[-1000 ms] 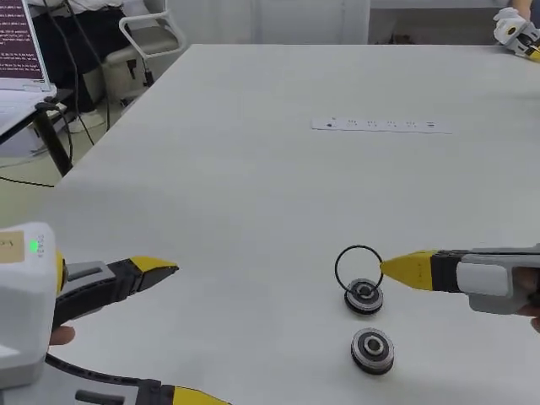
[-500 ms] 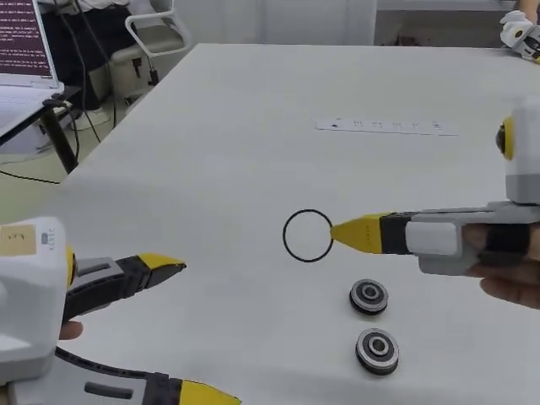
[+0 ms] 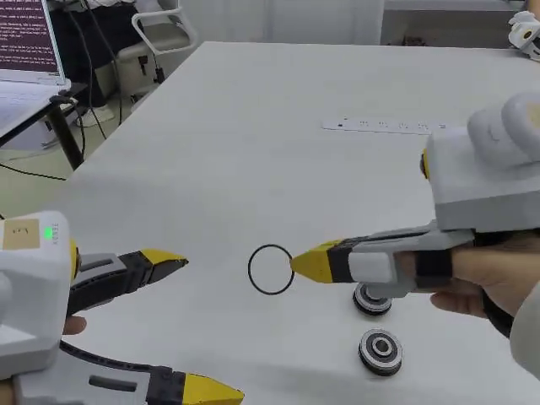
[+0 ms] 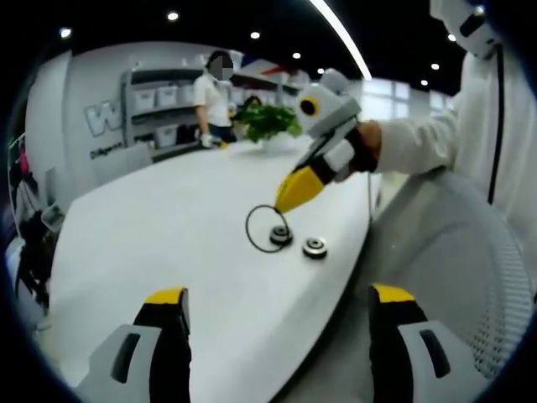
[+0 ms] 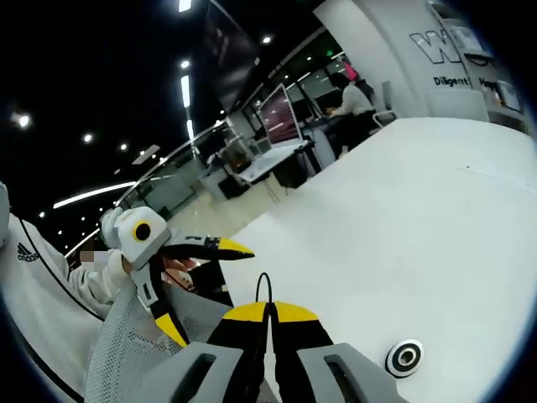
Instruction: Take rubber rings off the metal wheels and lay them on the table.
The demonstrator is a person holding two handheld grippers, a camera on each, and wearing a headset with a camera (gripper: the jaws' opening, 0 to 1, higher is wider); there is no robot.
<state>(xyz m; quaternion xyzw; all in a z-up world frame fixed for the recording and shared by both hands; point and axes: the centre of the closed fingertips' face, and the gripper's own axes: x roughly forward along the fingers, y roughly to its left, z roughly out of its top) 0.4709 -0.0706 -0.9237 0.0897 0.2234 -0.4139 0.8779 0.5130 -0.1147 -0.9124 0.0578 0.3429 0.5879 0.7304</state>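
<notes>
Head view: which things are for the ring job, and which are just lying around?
For the job: rubber ring, pinched in the right gripper; far metal wheel; near metal wheel.
Just lying about: white power strip; laptop; office chair.
</notes>
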